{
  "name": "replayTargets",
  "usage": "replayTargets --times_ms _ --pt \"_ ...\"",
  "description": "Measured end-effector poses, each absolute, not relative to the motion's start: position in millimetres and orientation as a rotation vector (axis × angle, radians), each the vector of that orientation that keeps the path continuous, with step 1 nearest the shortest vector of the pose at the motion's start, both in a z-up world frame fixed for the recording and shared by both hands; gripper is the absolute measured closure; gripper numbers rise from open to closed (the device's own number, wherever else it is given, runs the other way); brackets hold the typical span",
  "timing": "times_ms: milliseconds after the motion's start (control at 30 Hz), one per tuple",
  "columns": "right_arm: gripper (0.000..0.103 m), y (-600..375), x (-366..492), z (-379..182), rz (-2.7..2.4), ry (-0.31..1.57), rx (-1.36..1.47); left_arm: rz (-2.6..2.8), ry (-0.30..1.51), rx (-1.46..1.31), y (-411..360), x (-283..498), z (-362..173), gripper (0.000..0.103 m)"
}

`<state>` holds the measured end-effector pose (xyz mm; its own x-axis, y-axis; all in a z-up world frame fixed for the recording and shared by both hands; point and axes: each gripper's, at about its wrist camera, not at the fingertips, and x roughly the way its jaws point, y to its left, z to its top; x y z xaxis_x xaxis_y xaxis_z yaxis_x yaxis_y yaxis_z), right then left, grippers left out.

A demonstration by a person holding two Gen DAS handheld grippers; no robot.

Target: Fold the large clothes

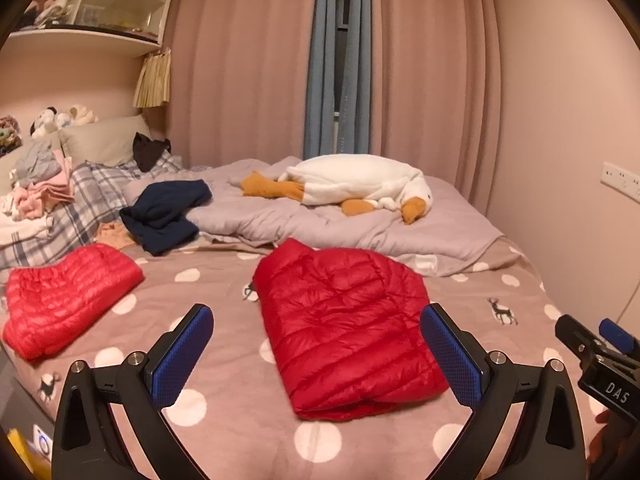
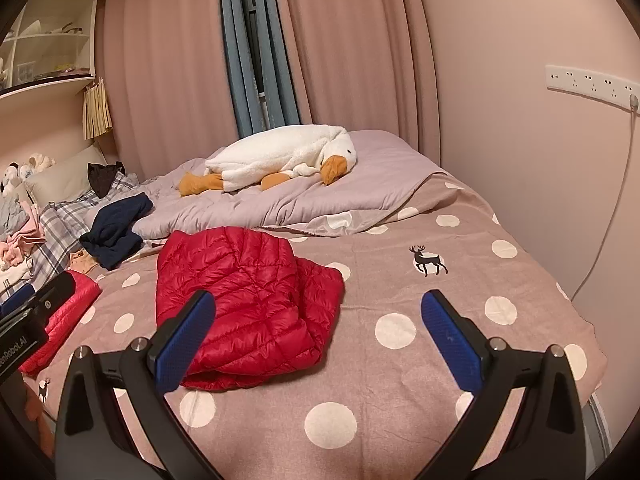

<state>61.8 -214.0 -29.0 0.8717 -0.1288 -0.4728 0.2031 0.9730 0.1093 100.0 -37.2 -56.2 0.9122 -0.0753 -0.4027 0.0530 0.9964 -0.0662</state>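
Observation:
A folded red down jacket lies on the polka-dot bed sheet; it also shows in the right wrist view. A second folded red down jacket lies to its left, partly seen in the right wrist view. My left gripper is open and empty, hovering over the near part of the middle jacket. My right gripper is open and empty, above the sheet at the jacket's right edge. The right gripper shows at the left wrist view's right edge.
A crumpled navy garment lies behind the jackets. A white goose plush rests on a grey quilt at the back. A clothes pile and pillows sit at far left. The wall with a power strip bounds the right.

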Motion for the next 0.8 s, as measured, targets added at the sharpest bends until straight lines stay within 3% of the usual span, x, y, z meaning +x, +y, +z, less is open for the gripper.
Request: replayTargets --times_ms 800 --pt "0.000 -201 70 -33 -0.138 0.497 0.133 -0.017 0.363 0.062 -51 85 -57 0.001"
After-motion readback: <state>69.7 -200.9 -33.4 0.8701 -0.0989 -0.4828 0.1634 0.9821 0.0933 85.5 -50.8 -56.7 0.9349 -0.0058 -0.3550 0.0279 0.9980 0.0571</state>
